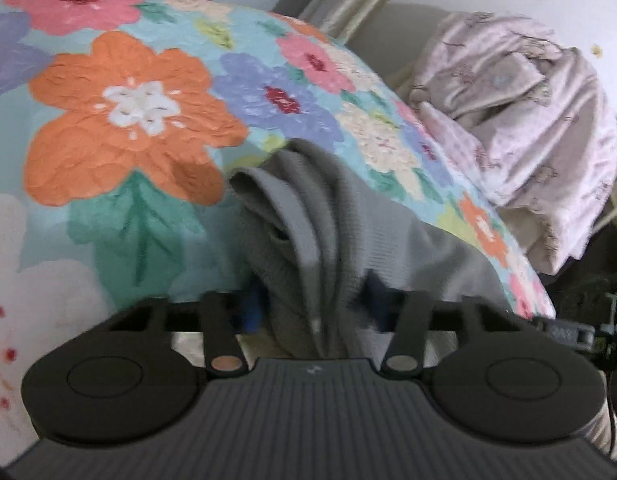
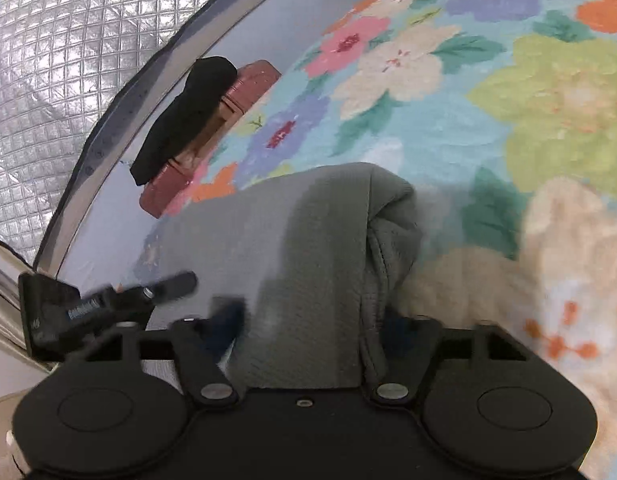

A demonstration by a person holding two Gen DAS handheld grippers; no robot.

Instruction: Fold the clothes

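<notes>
A grey knit garment (image 1: 328, 240) lies bunched on the flowered bedspread (image 1: 128, 120), a gathered fold between the jaws of the left gripper (image 1: 314, 308) and a doubled edge between those of the right gripper (image 2: 312, 320); whether the pads press the cloth cannot be told. Folding appears at an early stage: nothing lies flat or squared. A pink pile (image 1: 528, 132) waits by the bed's far edge. Open bedspread lies ahead; a black cloth (image 2: 184, 116) and reddish box (image 2: 228, 120) sit at its margin.
</notes>
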